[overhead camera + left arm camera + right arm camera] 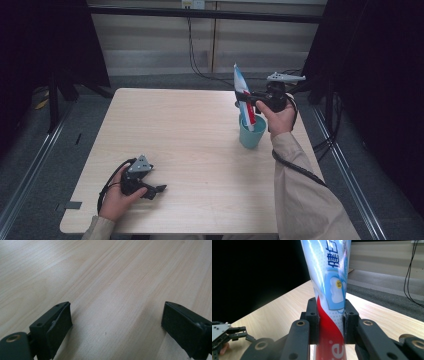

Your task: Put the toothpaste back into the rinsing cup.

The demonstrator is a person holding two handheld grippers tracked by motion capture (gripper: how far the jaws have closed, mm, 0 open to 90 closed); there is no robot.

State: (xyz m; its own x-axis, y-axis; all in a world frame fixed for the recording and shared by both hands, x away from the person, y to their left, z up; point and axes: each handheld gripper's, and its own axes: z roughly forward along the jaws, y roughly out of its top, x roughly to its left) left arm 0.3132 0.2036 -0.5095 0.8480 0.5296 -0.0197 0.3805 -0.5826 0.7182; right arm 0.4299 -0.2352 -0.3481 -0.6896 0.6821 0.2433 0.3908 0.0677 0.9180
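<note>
Bench (200, 135): light wood-grain top with rounded corners, standing on grey floor (30, 200). Teal cup (251, 134) stands upright on it, right side toward the far edge. Left gripper (159, 189) rests on the bench near the front-left corner. Rest of the top is bare wood.

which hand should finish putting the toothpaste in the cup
Right. The right gripper is shut on the toothpaste tube, held upright in the teal cup. The left gripper rests open, far off.
</note>
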